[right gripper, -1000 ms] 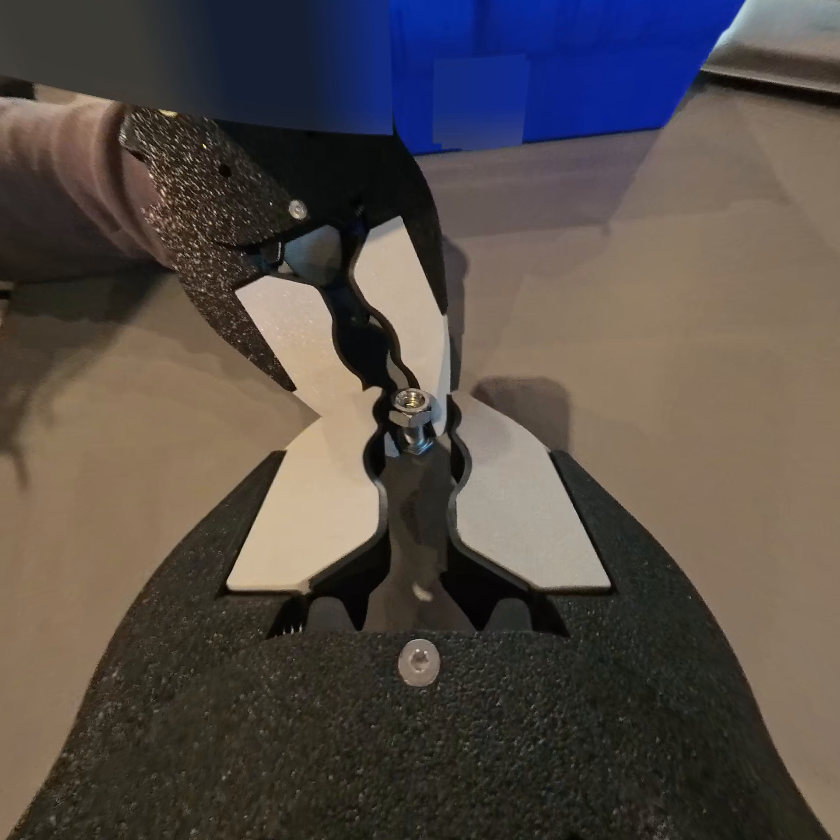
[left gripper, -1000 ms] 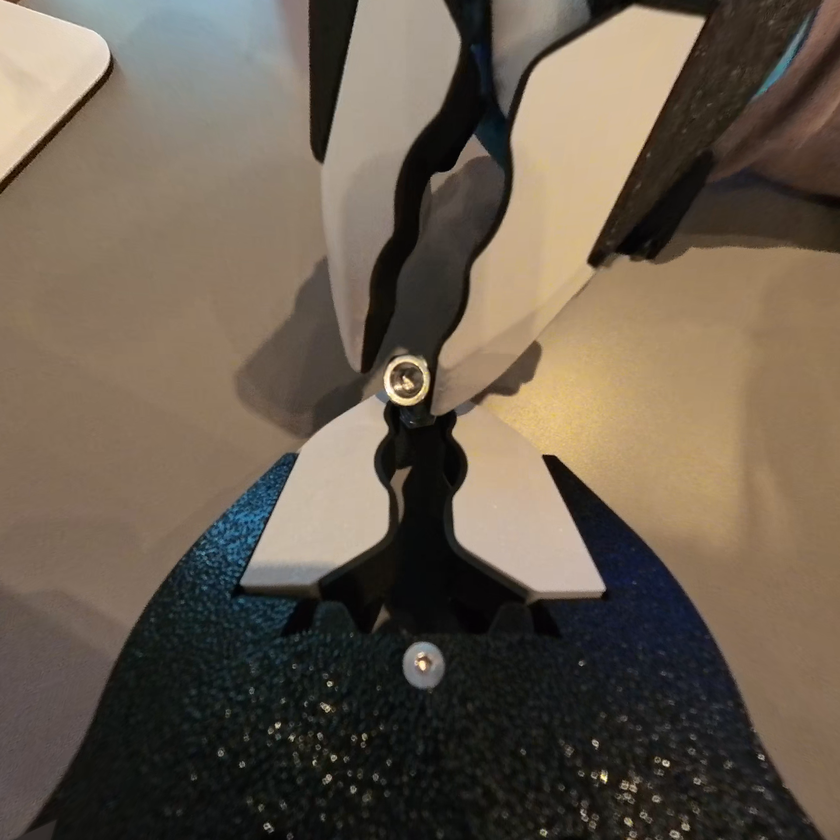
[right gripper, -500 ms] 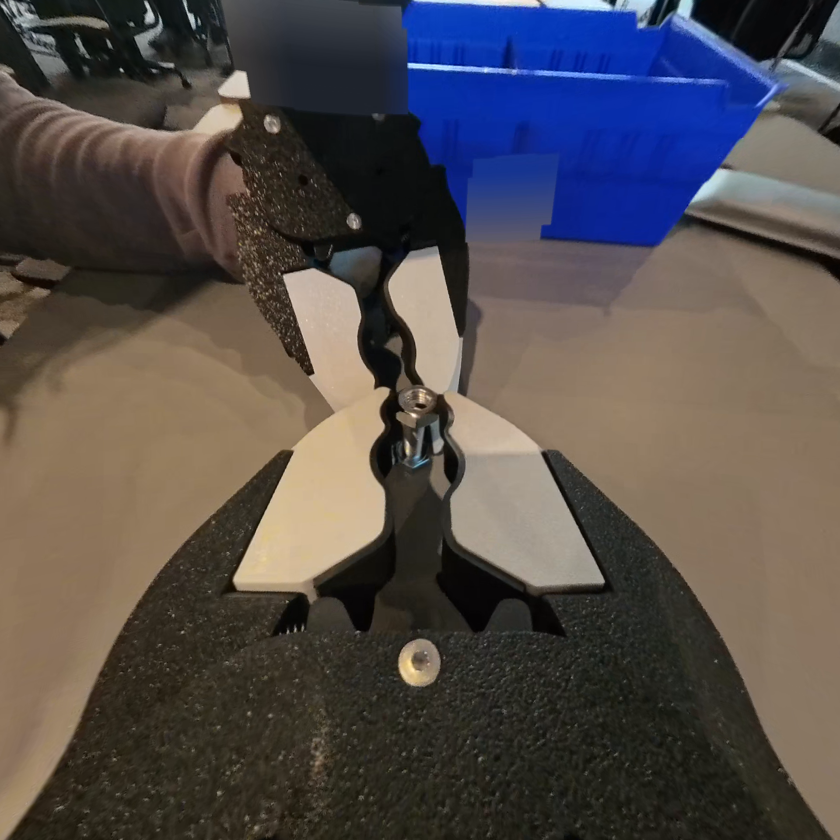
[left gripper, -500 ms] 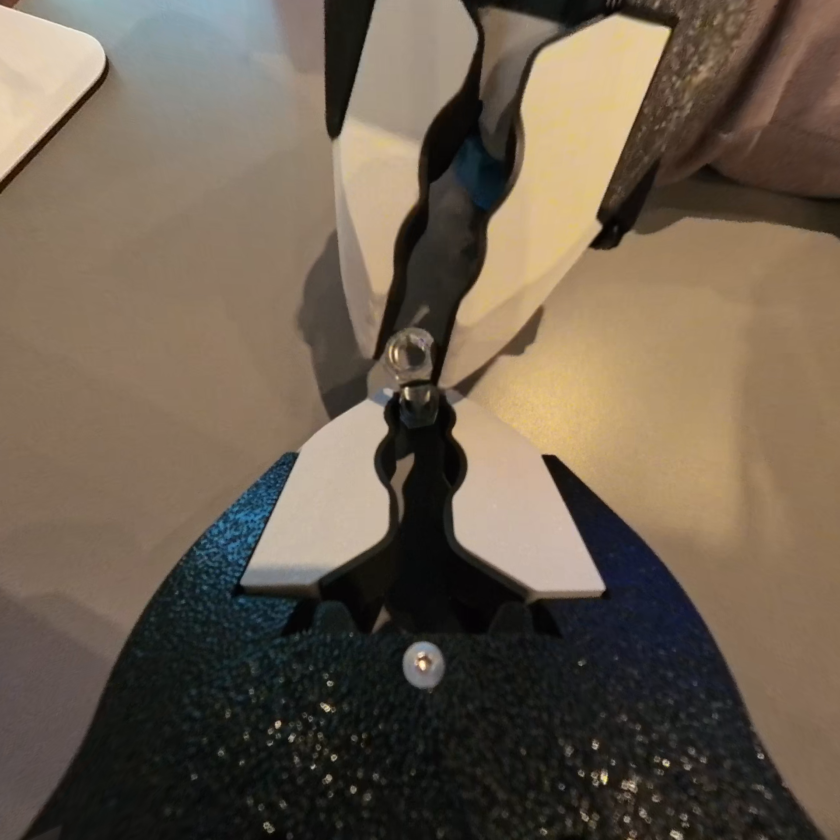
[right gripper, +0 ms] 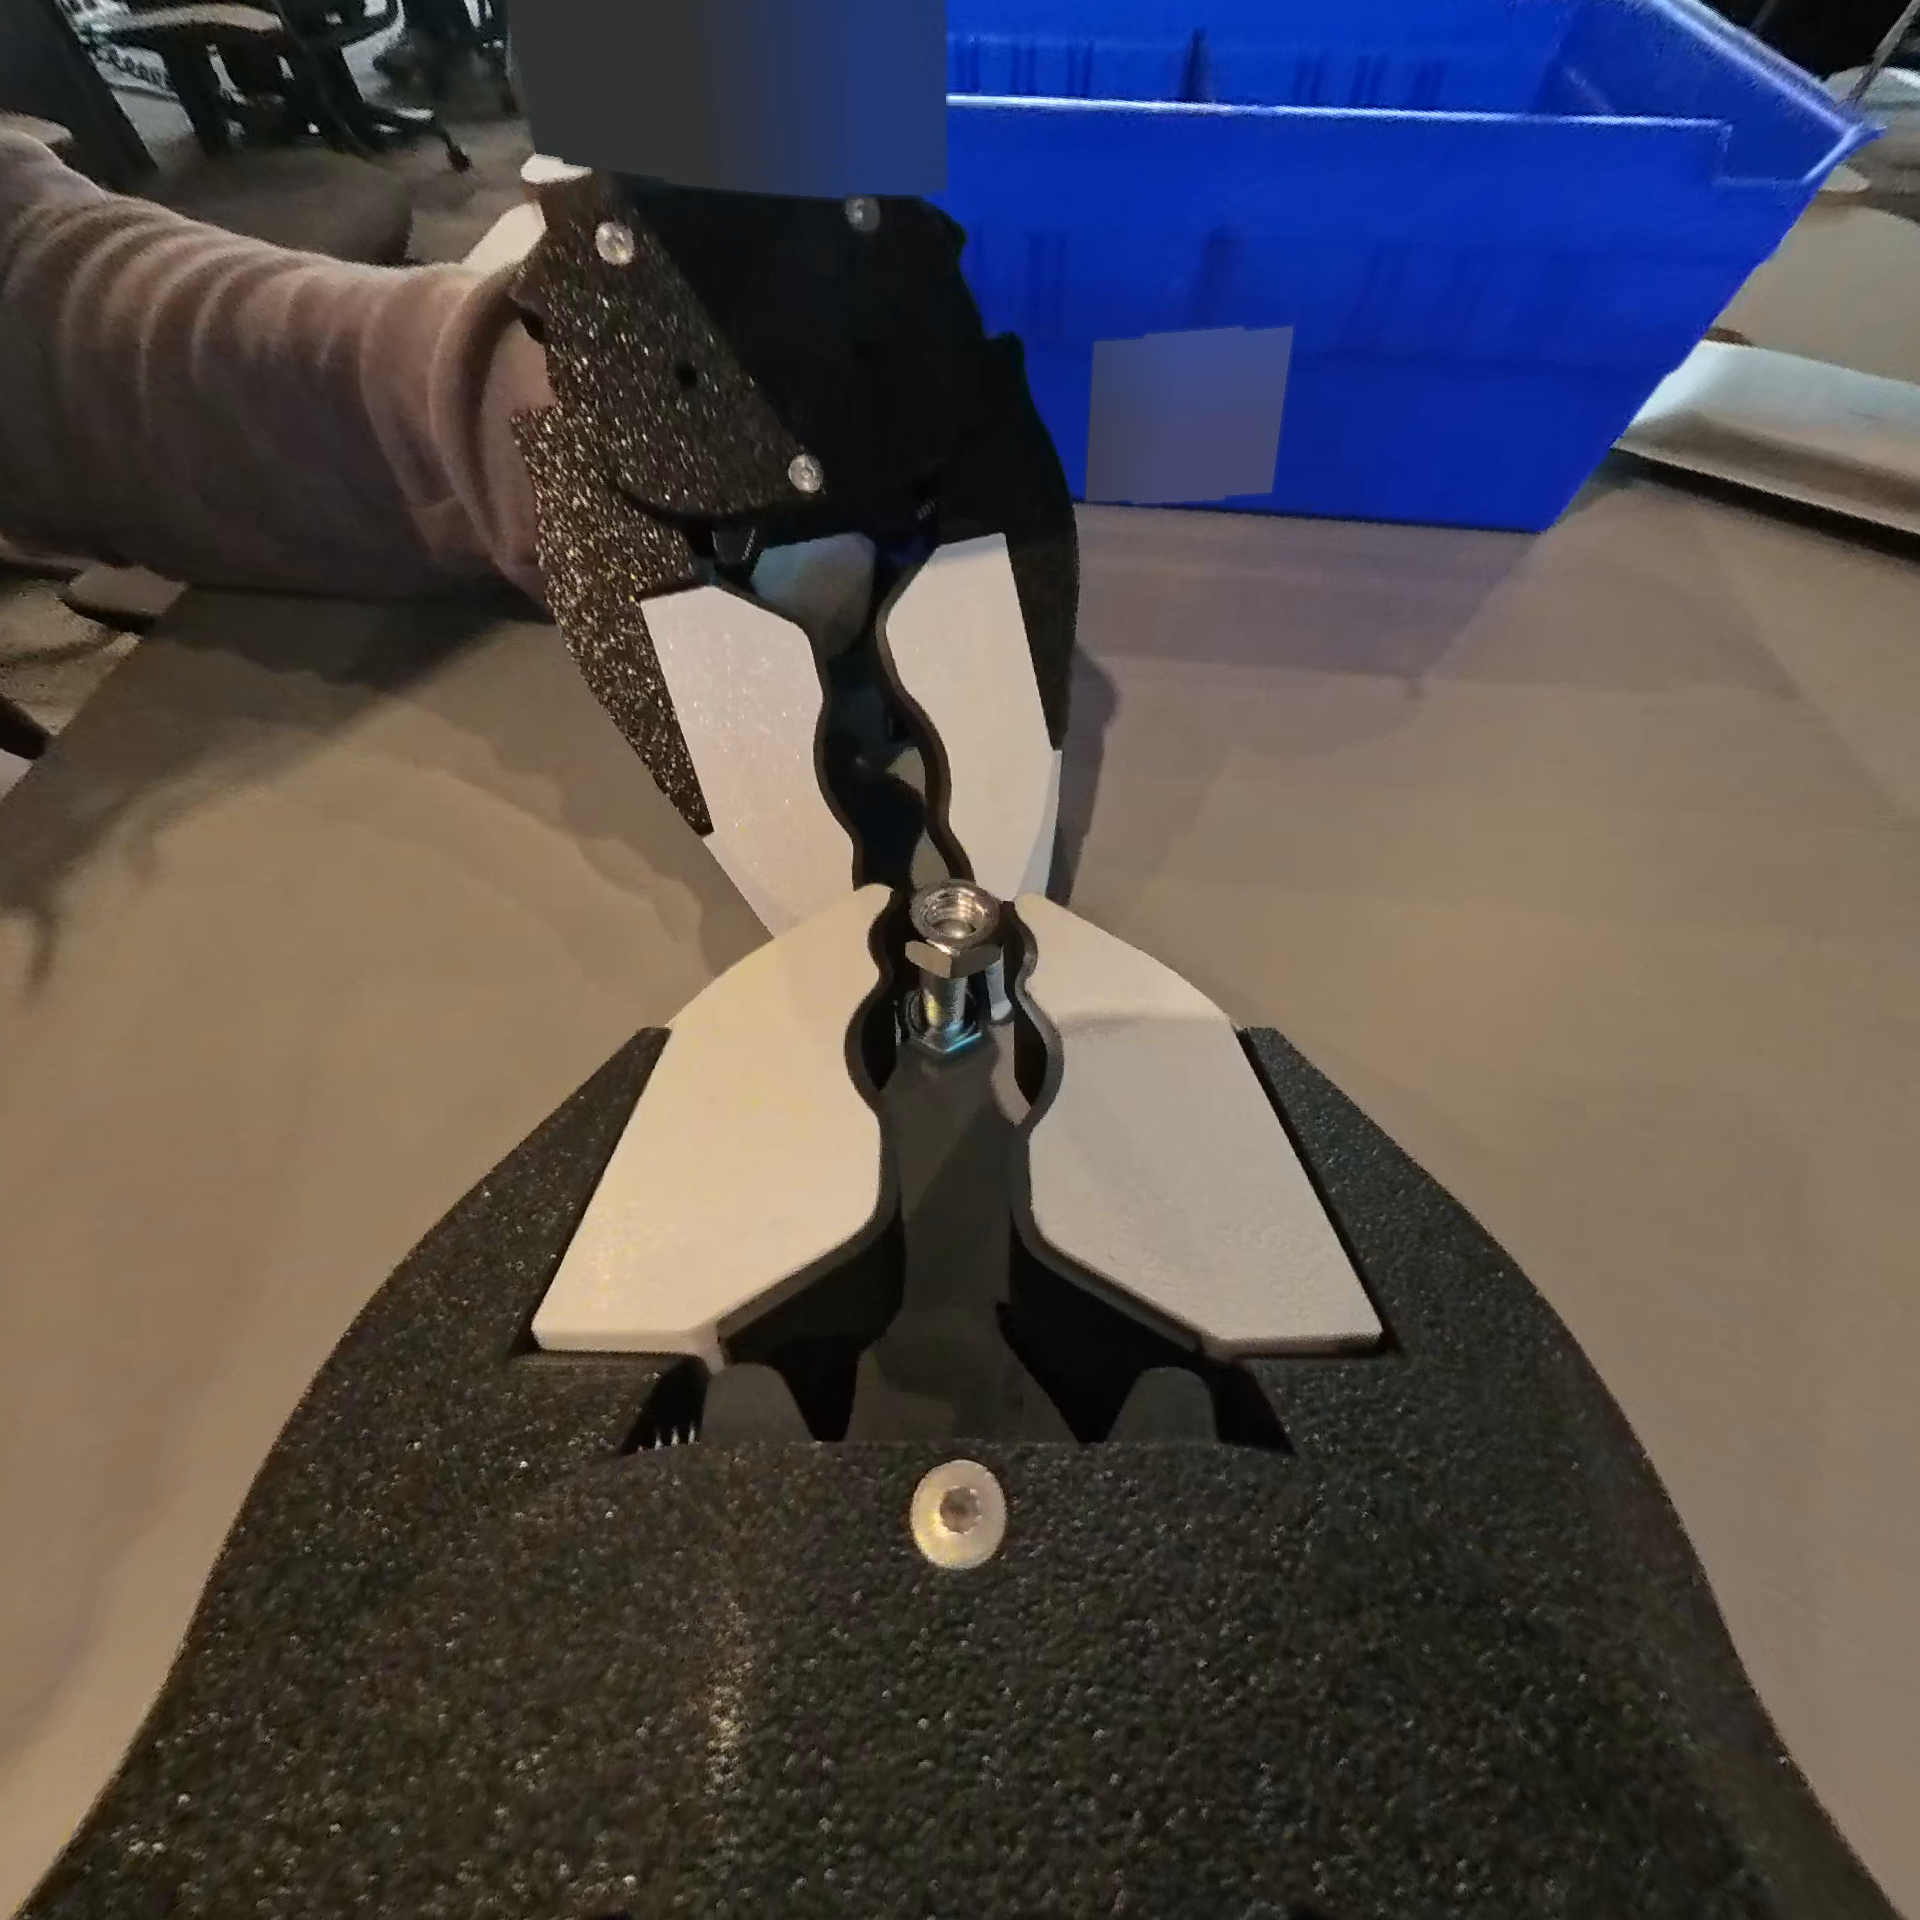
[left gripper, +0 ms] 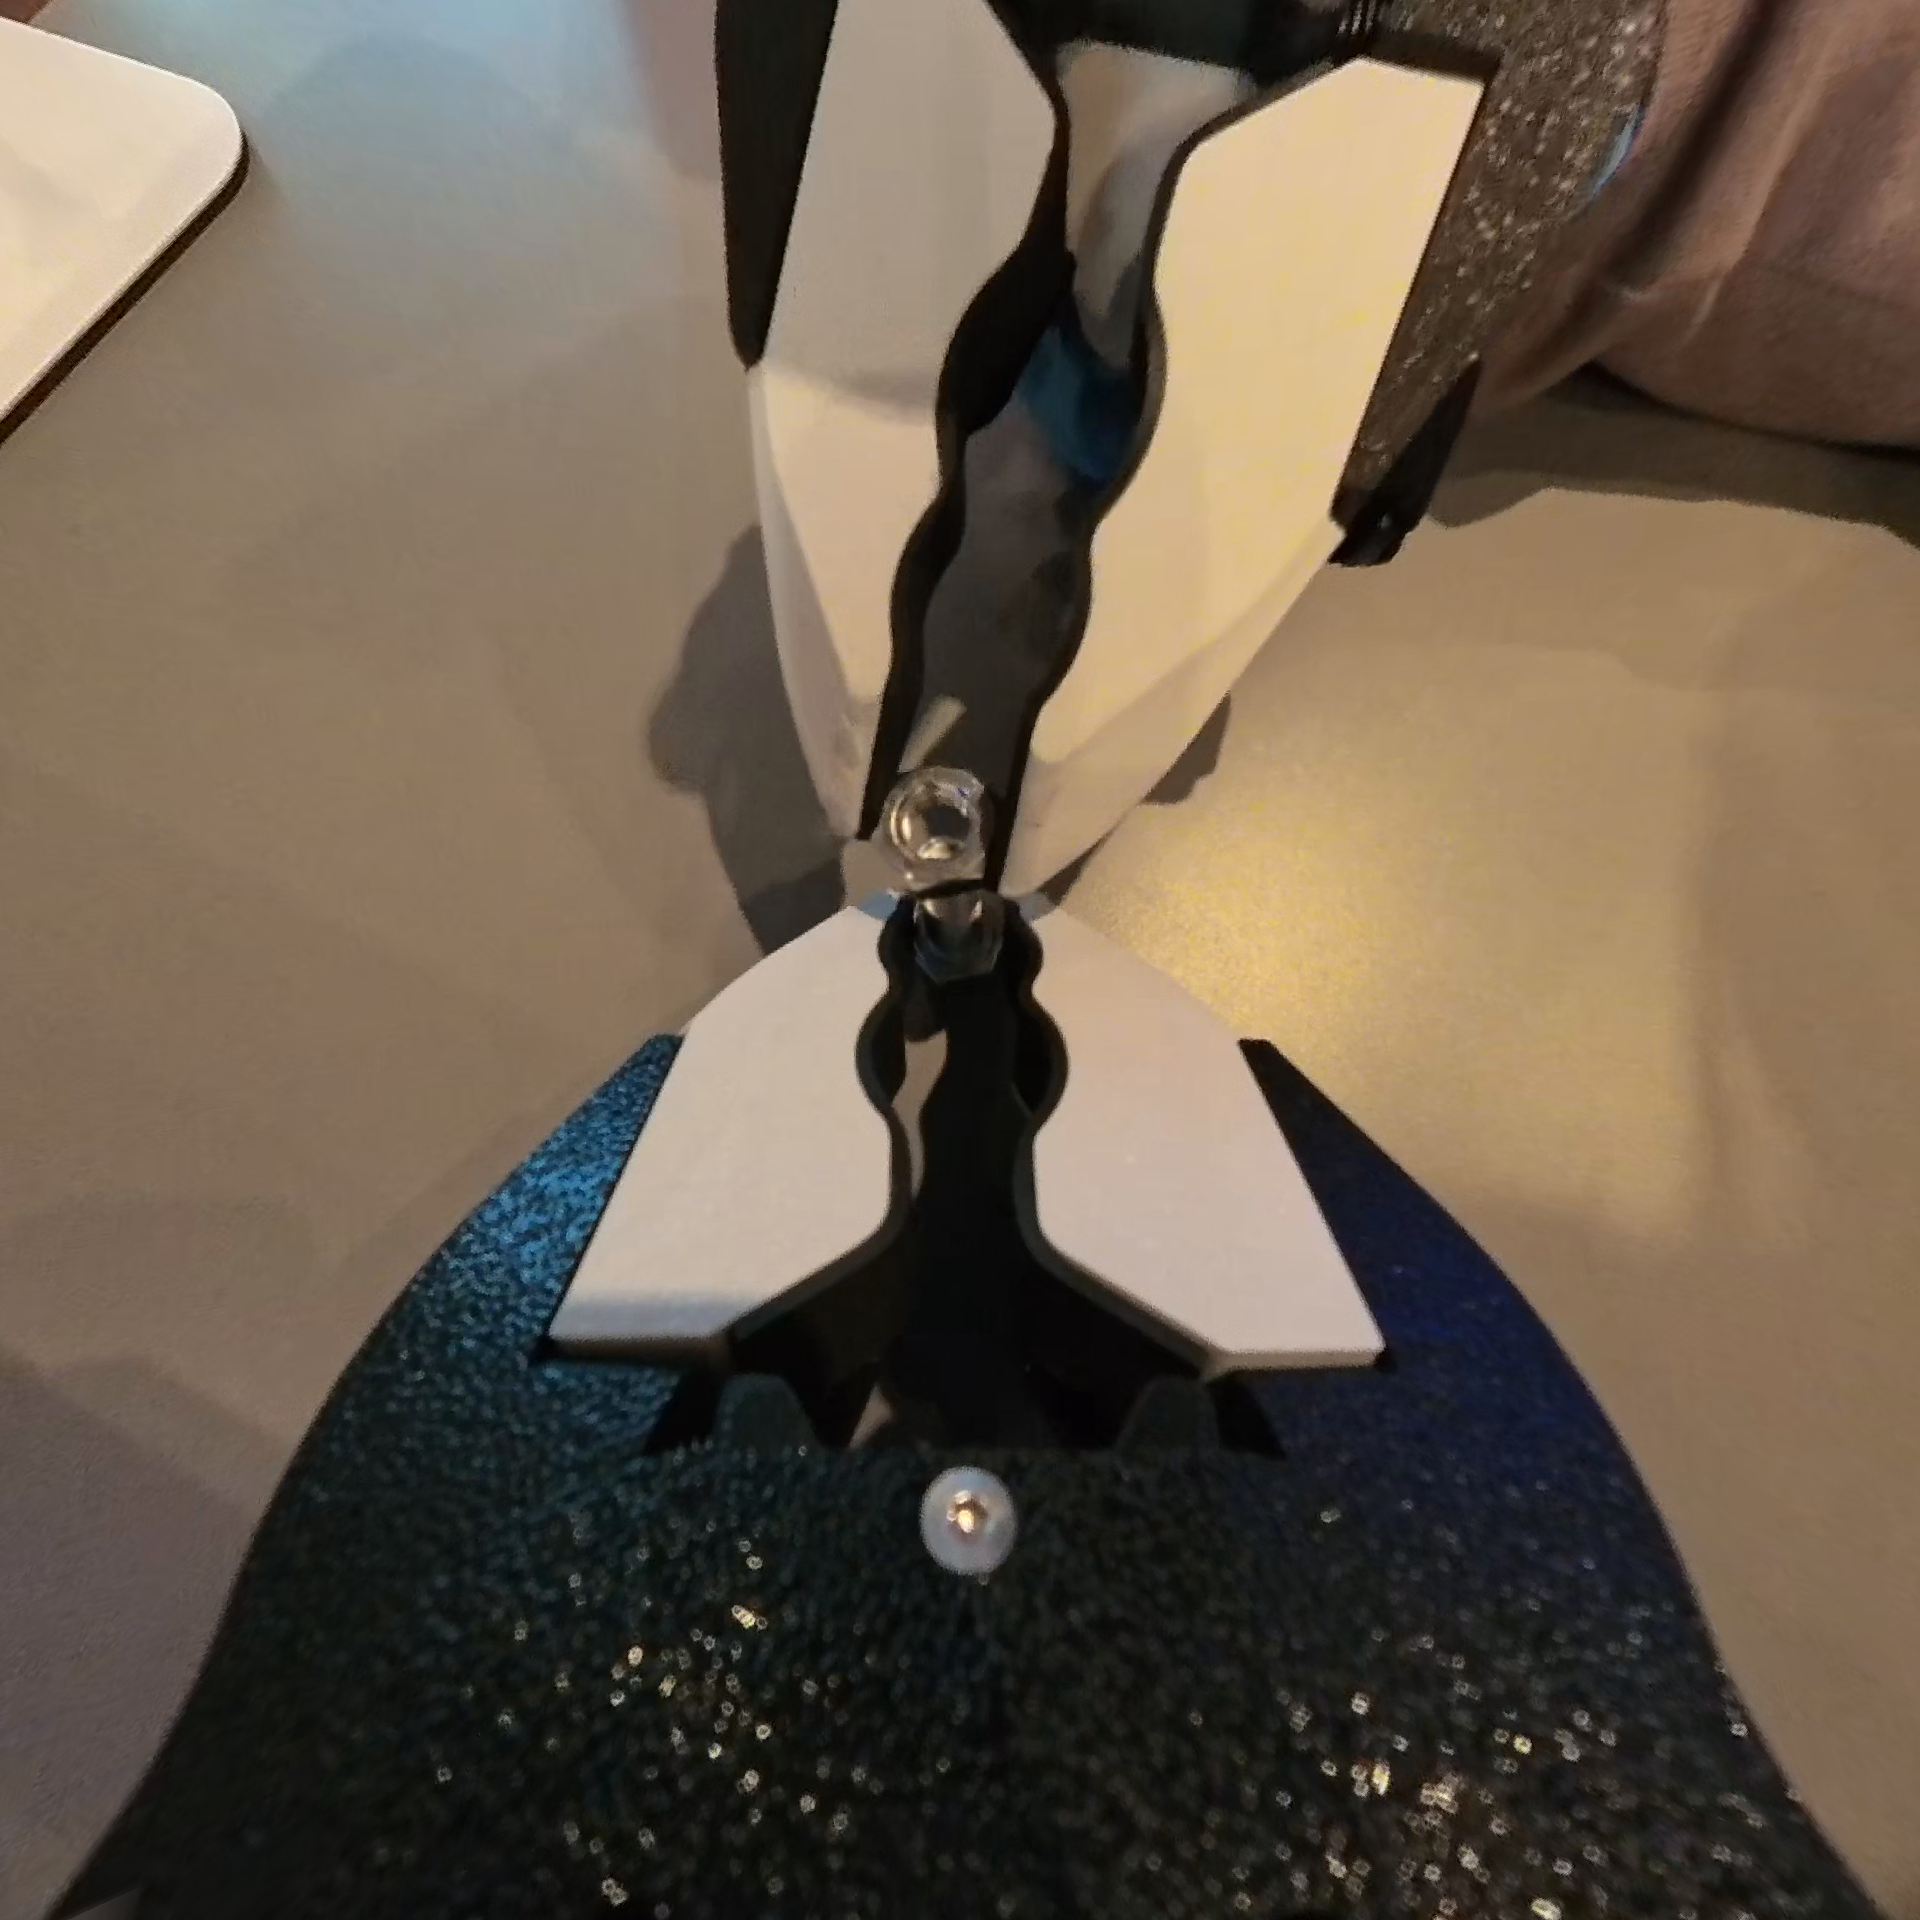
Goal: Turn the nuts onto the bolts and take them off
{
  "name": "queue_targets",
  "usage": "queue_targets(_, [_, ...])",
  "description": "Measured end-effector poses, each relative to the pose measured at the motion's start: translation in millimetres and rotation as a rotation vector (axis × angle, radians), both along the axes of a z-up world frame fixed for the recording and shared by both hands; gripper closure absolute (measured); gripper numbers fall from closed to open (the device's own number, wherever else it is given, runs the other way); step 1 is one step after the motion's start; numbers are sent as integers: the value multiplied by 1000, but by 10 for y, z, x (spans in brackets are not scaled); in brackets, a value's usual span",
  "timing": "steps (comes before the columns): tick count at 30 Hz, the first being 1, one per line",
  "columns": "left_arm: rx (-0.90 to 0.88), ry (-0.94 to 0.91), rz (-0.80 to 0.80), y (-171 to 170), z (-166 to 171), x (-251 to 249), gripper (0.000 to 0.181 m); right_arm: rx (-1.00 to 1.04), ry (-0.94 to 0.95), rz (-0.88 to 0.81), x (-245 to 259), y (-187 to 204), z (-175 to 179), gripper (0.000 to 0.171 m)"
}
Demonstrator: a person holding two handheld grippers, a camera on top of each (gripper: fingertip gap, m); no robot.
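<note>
A silver bolt [right gripper: 940,995] stands upright between the two gripper tips above the grey table [right gripper: 1507,935]. My right gripper [right gripper: 954,912] is shut on the bolt's round top end [right gripper: 954,914]. A hex nut [right gripper: 948,951] sits just under that top, and a second nut [right gripper: 940,1039] sits lower on the thread. In the left wrist view my left gripper [left gripper: 951,925] is shut on a dark nut [left gripper: 951,940] directly below the bolt's top [left gripper: 935,831]. The right gripper's fingers [left gripper: 1195,520] come in from above. The left gripper's fingers [right gripper: 748,727] reach in from behind; their tips are hidden.
A blue plastic bin [right gripper: 1403,260] stands on the table behind the grippers. A flat grey sheet [right gripper: 1787,436] lies at the far right. The rounded corner of a white board [left gripper: 94,208] lies at the far left. A person's sleeve [right gripper: 260,416] holds the left gripper. Both grippers' tips are close together, under 4 cm apart.
The right gripper has tilted up, so its view now takes in the blue bin. In the left wrist view a little more shaft shows between the bolt's top and the nut.
</note>
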State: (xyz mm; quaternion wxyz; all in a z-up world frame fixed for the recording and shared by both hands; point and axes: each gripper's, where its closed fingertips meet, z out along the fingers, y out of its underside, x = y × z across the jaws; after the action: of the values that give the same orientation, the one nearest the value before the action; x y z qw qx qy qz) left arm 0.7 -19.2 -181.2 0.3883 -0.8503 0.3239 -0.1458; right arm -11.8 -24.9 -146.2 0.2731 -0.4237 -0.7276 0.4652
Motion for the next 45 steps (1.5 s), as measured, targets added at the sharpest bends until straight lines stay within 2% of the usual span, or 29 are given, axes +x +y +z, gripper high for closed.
queue_targets(36, [3,-2,-1,-2,3,1,166,-81,-83,-33,-9,-21,-53,153])
queue_targets(41, [4,-3,-1,-3,2,1,166,-176,-60,20,69,-78,60,136])
queue_targets(45, [5,-4,-2,-3,2,1,166,-215,-63,-22,162,41,55,135])
